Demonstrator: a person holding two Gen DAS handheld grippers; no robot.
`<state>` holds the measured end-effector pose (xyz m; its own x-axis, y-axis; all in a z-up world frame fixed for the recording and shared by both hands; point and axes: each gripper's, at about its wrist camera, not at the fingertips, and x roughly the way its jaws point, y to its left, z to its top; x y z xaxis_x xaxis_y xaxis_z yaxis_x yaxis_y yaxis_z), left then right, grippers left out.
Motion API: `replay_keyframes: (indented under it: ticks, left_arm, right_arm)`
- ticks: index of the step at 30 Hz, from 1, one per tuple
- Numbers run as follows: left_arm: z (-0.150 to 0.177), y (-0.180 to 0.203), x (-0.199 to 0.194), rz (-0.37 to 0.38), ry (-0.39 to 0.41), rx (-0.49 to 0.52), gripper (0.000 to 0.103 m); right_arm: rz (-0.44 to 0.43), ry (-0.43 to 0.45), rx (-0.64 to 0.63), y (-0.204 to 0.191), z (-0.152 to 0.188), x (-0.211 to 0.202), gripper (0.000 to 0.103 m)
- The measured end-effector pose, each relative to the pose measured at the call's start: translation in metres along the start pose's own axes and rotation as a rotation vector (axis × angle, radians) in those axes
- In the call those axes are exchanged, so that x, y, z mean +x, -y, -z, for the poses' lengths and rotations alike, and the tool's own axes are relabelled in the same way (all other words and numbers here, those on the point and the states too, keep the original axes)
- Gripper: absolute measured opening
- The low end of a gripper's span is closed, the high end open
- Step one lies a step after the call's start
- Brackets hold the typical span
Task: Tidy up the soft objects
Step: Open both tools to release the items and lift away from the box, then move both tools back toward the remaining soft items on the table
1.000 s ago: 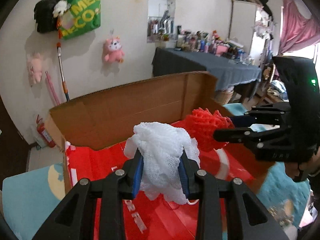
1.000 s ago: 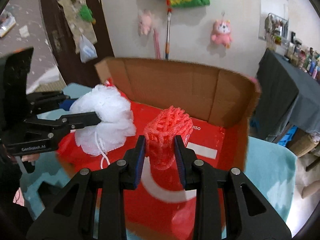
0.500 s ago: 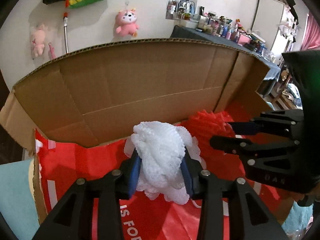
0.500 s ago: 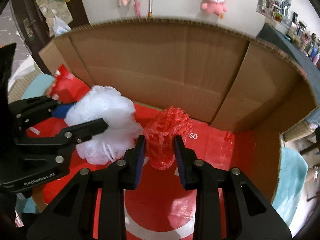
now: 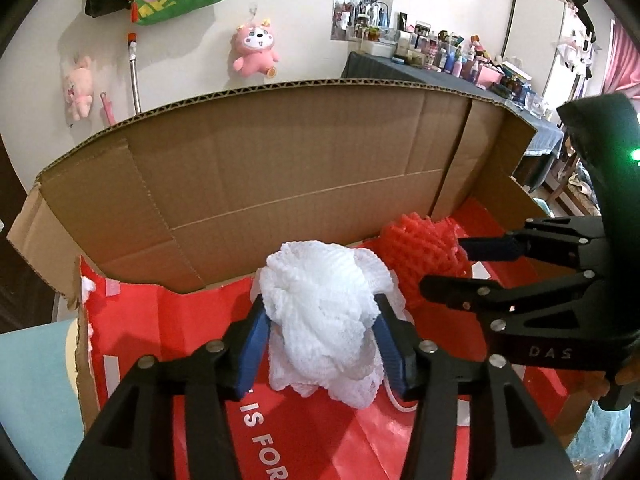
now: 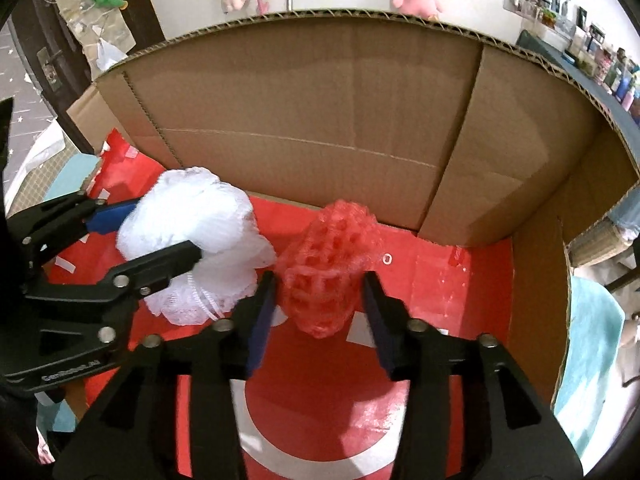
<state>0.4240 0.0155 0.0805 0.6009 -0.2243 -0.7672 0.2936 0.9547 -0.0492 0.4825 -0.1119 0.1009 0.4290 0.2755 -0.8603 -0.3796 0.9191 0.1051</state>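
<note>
Left claw [image 5: 320, 344] opening around white puff [image 5: 320, 316]; right claw [image 6: 320, 312] opening around red puff [image 6: 328, 268]

Two puffs [image 6: 192, 240] side by side in box [image 6: 320, 100]

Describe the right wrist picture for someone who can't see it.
The right tool is opening around a red mesh puff inside a cardboard box with a red floor. Beside it, the left tool is releasing a white mesh puff.

The left gripper [image 5: 320, 336], jaws opening, straddles a white mesh sponge [image 5: 324, 312] by the cardboard box's [image 5: 280, 168] back wall.
</note>
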Motion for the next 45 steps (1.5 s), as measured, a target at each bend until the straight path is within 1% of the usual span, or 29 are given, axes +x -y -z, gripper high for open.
replay_keyframes:
  ticks: [3,5,8,9,11,12,15,17,18,21,22,24,27,29,30,31,33,37,40,41,43,45]
  left_arm:
    - [0.001,-0.001,-0.006,-0.008,0.013,0.0,0.062]
    - [0.001,-0.002,-0.01,-0.016,0.024,-0.005,0.071]
    - [0.002,-0.003,-0.021,-0.029,0.045,-0.013,0.079]
    - [0.003,-0.003,-0.026,-0.028,0.052,-0.016,0.079]
    - [0.004,-0.001,-0.038,-0.036,0.069,-0.013,0.081]
    - [0.005,0.001,-0.044,-0.042,0.08,-0.008,0.082]
    - [0.009,0.006,-0.07,-0.065,0.133,-0.011,0.089]
    - [0.013,0.01,-0.092,-0.065,0.176,-0.027,0.096]
    - [0.015,0.012,-0.103,-0.065,0.197,-0.032,0.097]
    - [0.026,0.02,-0.14,-0.069,0.271,-0.04,0.101]
    - [0.031,0.025,-0.156,-0.07,0.302,-0.039,0.103]
    - [0.042,0.034,-0.179,-0.076,0.351,-0.033,0.103]
    - [0.059,0.05,-0.213,-0.095,0.418,-0.014,0.103]
    - [0.073,0.058,-0.234,-0.093,0.457,-0.004,0.103]
    - [0.079,0.062,-0.241,-0.096,0.473,-0.002,0.103]
    - [0.086,0.066,-0.249,-0.1,0.491,0.001,0.103]
    - [0.101,0.075,-0.266,-0.099,0.528,0.0,0.103]
    - [0.13,0.086,-0.288,-0.093,0.575,-0.014,0.103]
    - [0.155,0.094,-0.299,-0.113,0.606,-0.021,0.103]
    - [0.164,0.097,-0.302,-0.116,0.608,-0.027,0.103]
    - [0.18,0.102,-0.304,-0.104,0.607,-0.034,0.103]
    - [0.197,0.105,-0.305,-0.1,0.613,-0.045,0.103]
  right_arm:
    - [0.007,-0.001,0.009,0.003,0.002,-0.001,0.05]
    - [0.01,0.0,0.02,0.005,0.003,-0.003,0.05]
    - [0.015,0.014,0.03,0.008,0.007,-0.012,0.053]
    - [0.013,0.018,0.034,0.009,0.008,-0.016,0.056]
    - [0.021,0.036,0.037,0.008,0.011,-0.028,0.057]
    - [0.023,0.045,0.035,0.006,0.012,-0.035,0.057]
    - [0.023,0.082,0.037,0.004,0.021,-0.06,0.057]
    - [0.026,0.116,0.035,0.0,0.029,-0.082,0.063]
    - [0.026,0.135,0.033,-0.003,0.032,-0.093,0.068]
    - [0.035,0.204,0.023,-0.013,0.046,-0.131,0.069]
    - [0.038,0.228,0.02,-0.017,0.053,-0.145,0.073]
    - [0.045,0.28,0.02,-0.022,0.067,-0.172,0.079]
    - [0.071,0.366,-0.001,-0.033,0.089,-0.213,0.08]
    - [0.087,0.424,-0.017,-0.042,0.107,-0.24,0.084]
    - [0.09,0.45,-0.025,-0.045,0.116,-0.251,0.089]
    - [0.095,0.478,-0.033,-0.049,0.126,-0.263,0.092]
    - [0.114,0.529,-0.037,-0.056,0.147,-0.283,0.093]
    - [0.123,0.591,-0.037,-0.067,0.184,-0.307,0.093]
    - [0.133,0.636,-0.035,-0.073,0.216,-0.319,0.093]
    - [0.143,0.649,-0.033,-0.077,0.227,-0.322,0.094]
    - [0.162,0.674,-0.032,-0.082,0.248,-0.325,0.099]
    - [0.174,0.692,-0.031,-0.088,0.269,-0.324,0.099]
